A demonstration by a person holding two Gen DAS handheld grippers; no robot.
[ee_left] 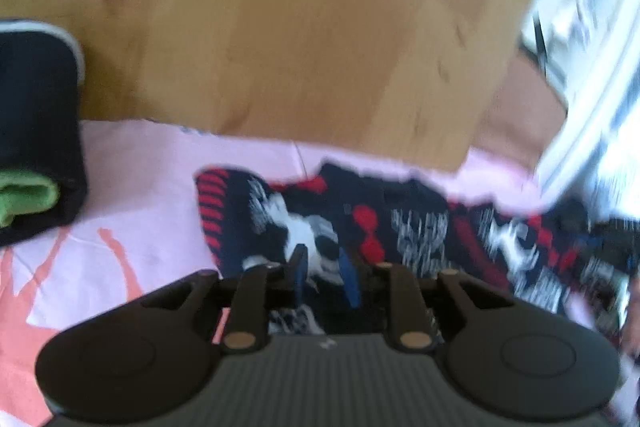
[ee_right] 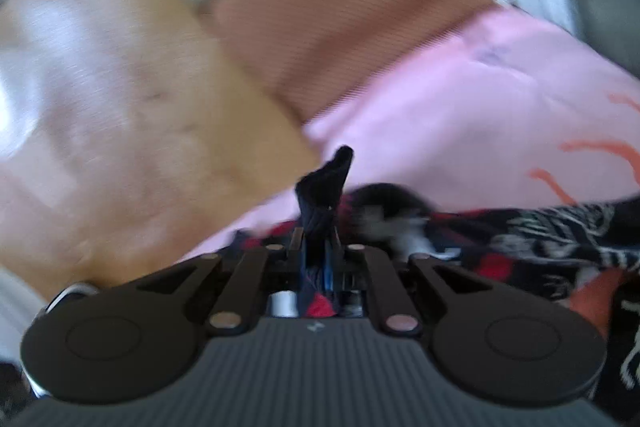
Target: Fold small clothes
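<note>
A small dark navy garment with red and white patterns lies spread on a pink cloth. My left gripper is open just above its left part, jaws apart over a white patch. My right gripper is shut on a bunched edge of the same patterned garment; a dark tuft of fabric sticks up between the fingers. Both views are motion-blurred.
The pink cloth with orange print lies over a wooden table. A folded dark garment with a green piece sits at the left. The table's far edge and a brown floor show beyond the cloth.
</note>
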